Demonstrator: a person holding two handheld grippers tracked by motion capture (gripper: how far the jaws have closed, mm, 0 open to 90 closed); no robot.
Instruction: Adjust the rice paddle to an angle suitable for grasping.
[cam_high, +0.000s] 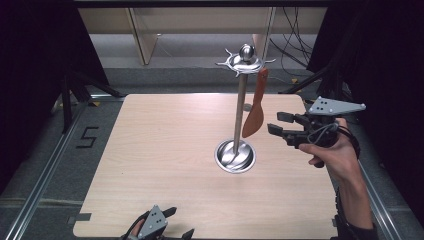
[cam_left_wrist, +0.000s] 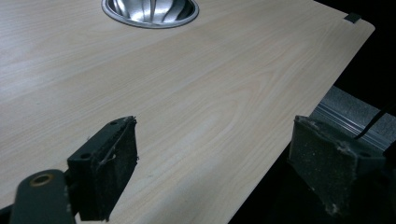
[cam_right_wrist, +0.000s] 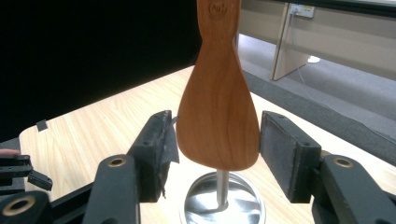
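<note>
A brown wooden spatula (cam_high: 255, 112) hangs blade down from a hook at the top of a metal stand (cam_high: 240, 100), whose round base (cam_high: 235, 156) rests on the wooden table (cam_high: 165, 150). My right gripper (cam_high: 276, 123) is held level just right of the blade, open and pointing at it. In the right gripper view the spatula blade (cam_right_wrist: 217, 116) shows between the two pads (cam_right_wrist: 159, 140) without being pressed, above the base (cam_right_wrist: 224, 200). My left gripper (cam_high: 181, 222) rests at the table's near edge, open, with nothing between its jaws (cam_left_wrist: 215, 158).
The stand's base (cam_left_wrist: 149, 11) lies ahead of the left gripper. The table's right corner (cam_left_wrist: 355, 21) drops to dark floor and a metal rail (cam_high: 45, 175). A taped "5" (cam_high: 87, 136) marks the floor at left. Cables (cam_high: 295, 45) and furniture legs stand beyond the table.
</note>
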